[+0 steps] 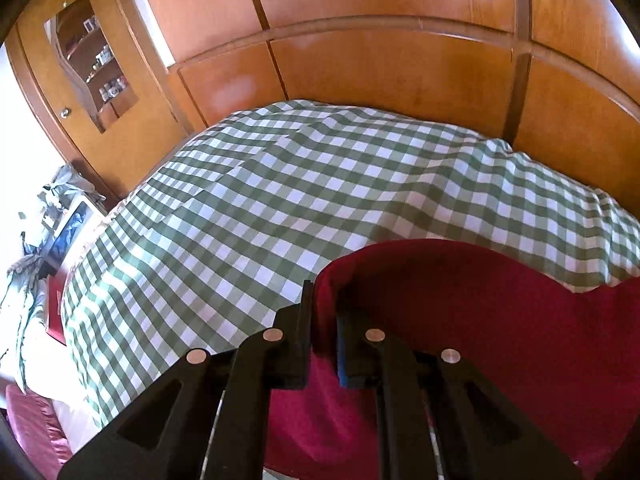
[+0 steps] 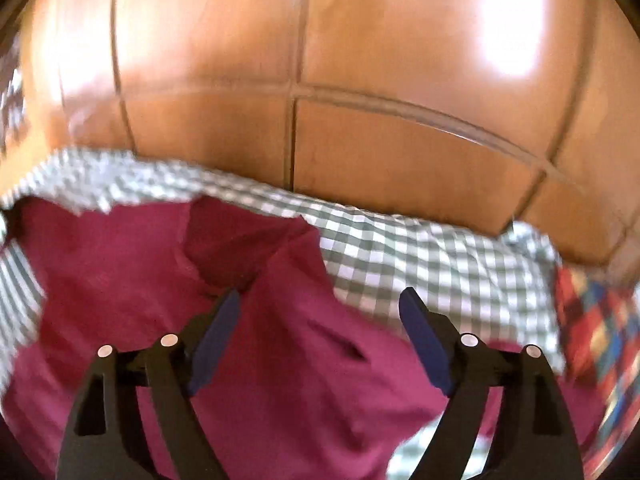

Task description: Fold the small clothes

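Note:
A dark red garment (image 1: 500,320) lies on a green-and-white checked cloth (image 1: 260,208). In the left wrist view my left gripper (image 1: 325,300) is shut on an edge of the red garment, which rises in a fold between its fingers and spreads to the right. In the right wrist view the same red garment (image 2: 132,272) lies rumpled below my right gripper (image 2: 320,304). That gripper's jaws stand wide apart above the fabric, and its blue pads (image 2: 420,332) press on nothing.
Wooden panelling (image 1: 380,68) rises just behind the checked surface. A wooden cabinet with a glass door (image 1: 88,64) stands at the far left, with clutter (image 1: 52,216) below it. A red, blue and cream patterned cloth (image 2: 596,328) lies at the right edge.

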`<state>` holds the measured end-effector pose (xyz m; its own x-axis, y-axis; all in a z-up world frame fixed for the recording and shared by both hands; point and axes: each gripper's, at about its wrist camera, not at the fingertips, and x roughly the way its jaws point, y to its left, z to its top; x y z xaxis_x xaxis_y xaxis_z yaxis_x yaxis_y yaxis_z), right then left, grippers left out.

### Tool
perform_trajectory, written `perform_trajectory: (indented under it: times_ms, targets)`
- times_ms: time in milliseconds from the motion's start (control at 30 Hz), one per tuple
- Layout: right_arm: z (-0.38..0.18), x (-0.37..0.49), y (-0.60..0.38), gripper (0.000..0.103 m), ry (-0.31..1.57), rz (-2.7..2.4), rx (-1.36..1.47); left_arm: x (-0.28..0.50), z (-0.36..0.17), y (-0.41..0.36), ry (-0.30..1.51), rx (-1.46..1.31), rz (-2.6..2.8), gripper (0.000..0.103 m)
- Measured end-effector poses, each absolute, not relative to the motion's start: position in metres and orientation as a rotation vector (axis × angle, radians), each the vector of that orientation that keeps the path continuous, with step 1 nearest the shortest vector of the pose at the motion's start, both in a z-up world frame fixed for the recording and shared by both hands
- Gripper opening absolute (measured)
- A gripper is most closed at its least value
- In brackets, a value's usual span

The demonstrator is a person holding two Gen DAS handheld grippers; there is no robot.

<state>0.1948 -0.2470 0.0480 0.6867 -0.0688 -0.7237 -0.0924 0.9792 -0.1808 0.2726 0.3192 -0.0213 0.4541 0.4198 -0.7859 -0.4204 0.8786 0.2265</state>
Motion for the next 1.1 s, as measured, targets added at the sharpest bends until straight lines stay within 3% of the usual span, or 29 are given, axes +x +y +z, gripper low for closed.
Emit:
perform_trajectory:
  times_ms: [33, 67, 133, 233, 367, 500, 533, 600, 667, 700, 900, 1100]
  targets:
    - [0.039, 0.207, -0.245, 0.075, 0.86, 0.026, -0.254, 0.272, -0.022, 0.319, 0.97, 0.002, 0.519, 0.009]
    - [0.03, 0.219, -0.244, 0.049, 0.906, 0.038, -0.283, 0.272, -0.021, 0.319, 0.969, 0.002, 0.52, 0.009]
    - [0.012, 0.237, -0.249, 0.013, 0.987, 0.011, -0.341, 0.27, -0.02, 0.32, 0.969, 0.005, 0.525, 0.009]
    - [-0.003, 0.259, -0.284, 0.012, 0.994, -0.207, -0.369, 0.27, -0.023, 0.321, 0.989, 0.037, 0.545, 0.01]
    - [-0.026, 0.275, -0.343, 0.012, 1.075, -0.333, -0.188, 0.27, -0.034, 0.324, 1.042, 0.06, 0.57, 0.01]
    - [-0.036, 0.275, -0.334, 0.012, 1.043, -0.345, -0.283, 0.269, -0.046, 0.325, 1.095, 0.096, 0.604, 0.013]
    - [-0.036, 0.274, -0.329, 0.016, 1.035, -0.349, -0.314, 0.268, -0.049, 0.327, 1.111, 0.094, 0.607, 0.015]
    - [-0.031, 0.27, -0.322, 0.04, 1.023, -0.364, -0.349, 0.266, -0.049, 0.33, 1.118, 0.079, 0.621, 0.032]
    - [-0.015, 0.257, -0.318, 0.084, 0.97, -0.377, -0.353, 0.258, -0.043, 0.336, 1.099, 0.081, 0.657, 0.071]
    - [-0.006, 0.251, -0.315, 0.087, 0.939, -0.369, -0.347, 0.254, -0.04, 0.339, 1.08, 0.082, 0.668, 0.077]
    - [0.035, 0.191, -0.273, 0.092, 0.811, -0.207, -0.23, 0.214, -0.023, 0.371, 1.026, -0.016, 0.678, 0.079]
    - [0.001, 0.149, -0.185, 0.092, 0.873, 0.069, -0.182, 0.17, -0.02, 0.411, 0.997, -0.231, 0.674, 0.078]
